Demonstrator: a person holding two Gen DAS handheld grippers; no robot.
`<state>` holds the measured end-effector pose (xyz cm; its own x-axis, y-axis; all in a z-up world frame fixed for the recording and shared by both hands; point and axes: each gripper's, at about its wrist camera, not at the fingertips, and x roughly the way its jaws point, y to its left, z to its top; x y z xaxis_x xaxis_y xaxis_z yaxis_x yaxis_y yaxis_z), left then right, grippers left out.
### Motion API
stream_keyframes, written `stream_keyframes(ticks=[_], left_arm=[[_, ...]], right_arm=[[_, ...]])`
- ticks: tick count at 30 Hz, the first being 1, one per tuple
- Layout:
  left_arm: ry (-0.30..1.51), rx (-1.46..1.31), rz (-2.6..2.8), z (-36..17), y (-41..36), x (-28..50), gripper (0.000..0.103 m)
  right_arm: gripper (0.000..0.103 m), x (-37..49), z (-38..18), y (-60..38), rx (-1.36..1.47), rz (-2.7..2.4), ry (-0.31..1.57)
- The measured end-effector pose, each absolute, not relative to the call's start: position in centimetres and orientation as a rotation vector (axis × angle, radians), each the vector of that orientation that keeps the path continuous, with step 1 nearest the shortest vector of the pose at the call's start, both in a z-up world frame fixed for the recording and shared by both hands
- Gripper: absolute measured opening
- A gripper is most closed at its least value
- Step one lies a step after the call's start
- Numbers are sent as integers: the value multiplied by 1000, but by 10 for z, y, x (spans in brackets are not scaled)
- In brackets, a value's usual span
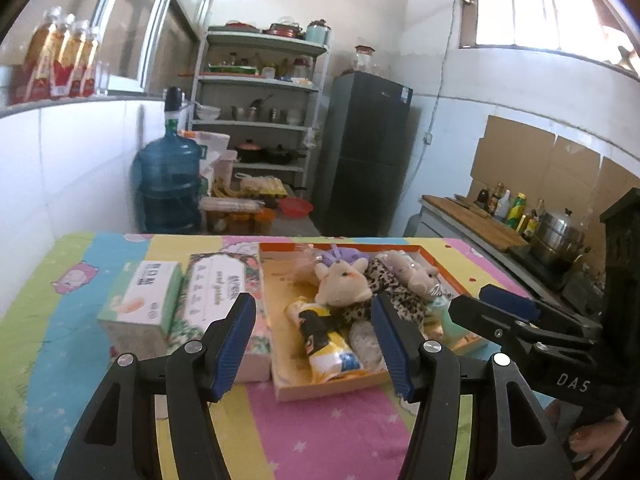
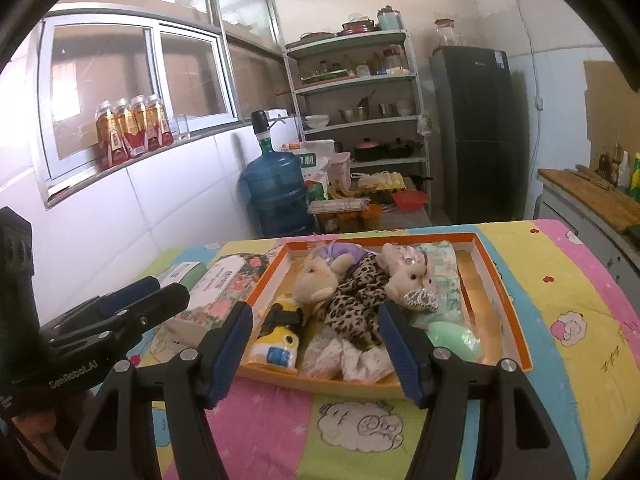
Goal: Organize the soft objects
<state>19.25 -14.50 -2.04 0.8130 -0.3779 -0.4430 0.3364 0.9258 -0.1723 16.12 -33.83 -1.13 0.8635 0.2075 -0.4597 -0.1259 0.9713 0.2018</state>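
Low in both frames, my left gripper and right gripper hover level, jaws wide and empty, before the orange tray holding plush toys at centre.

Quilted table: tray, tissue boxes.

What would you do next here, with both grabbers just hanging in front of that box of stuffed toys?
Probably ease the left gripper forward and down onto the yellow-clad doll at the near edge of the orange box. Both grippers are open and hold nothing, the right gripper too, and that doll lies nearest, on top, framed by the left fingers.
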Motion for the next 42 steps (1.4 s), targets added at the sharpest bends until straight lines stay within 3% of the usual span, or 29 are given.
stream_keyframes(ticks=[42], left_arm=[[311,-57,-186,5,-111,-11,62]], right_arm=[[65,-28,19,-271,32,92,259]])
